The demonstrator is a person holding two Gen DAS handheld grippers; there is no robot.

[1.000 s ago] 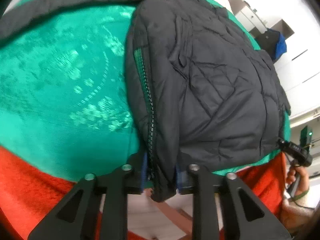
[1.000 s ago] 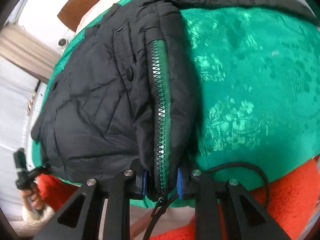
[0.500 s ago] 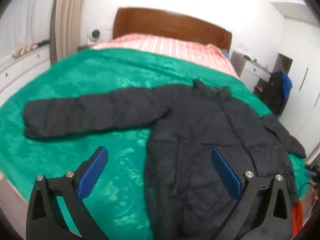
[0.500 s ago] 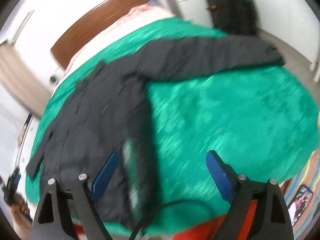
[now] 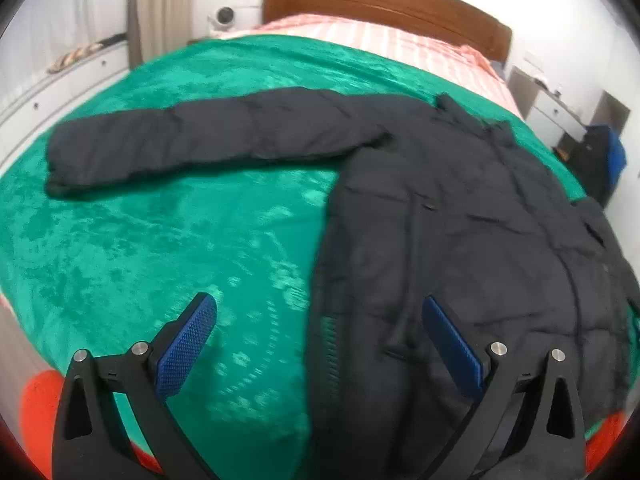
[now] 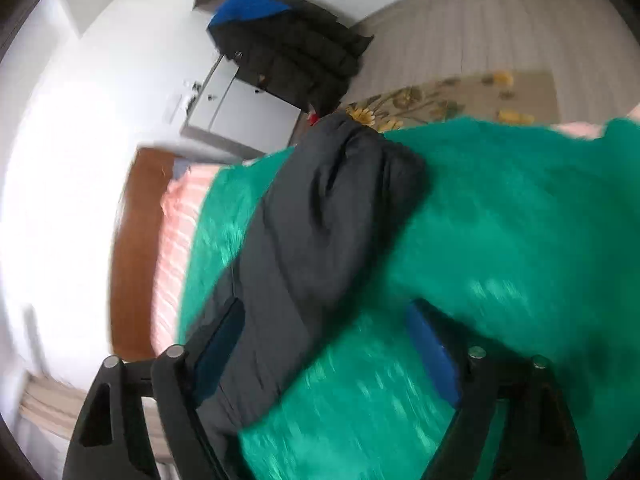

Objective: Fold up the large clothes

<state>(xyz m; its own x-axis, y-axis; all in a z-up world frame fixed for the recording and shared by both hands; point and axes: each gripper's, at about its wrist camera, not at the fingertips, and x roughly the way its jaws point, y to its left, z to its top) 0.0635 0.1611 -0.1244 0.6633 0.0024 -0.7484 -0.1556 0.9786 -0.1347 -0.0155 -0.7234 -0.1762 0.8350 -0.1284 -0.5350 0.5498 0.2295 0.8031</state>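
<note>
- Your left gripper (image 5: 320,344) sits at the bottom of the frame with its jaws spread wide, holding nothing.
- The black jacket (image 5: 460,232) lies flat on the green blanket (image 5: 160,248), its body filling the right half of the frame, one sleeve (image 5: 192,144) stretched toward the upper left.
- Your right gripper (image 6: 324,352) is also spread and empty; its view is blurred.
- There the other sleeve (image 6: 328,216) runs from lower left to centre.

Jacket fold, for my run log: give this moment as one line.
left gripper: open, above jacket hem | right gripper: open, over sleeve | jacket flat on green blanket
</note>
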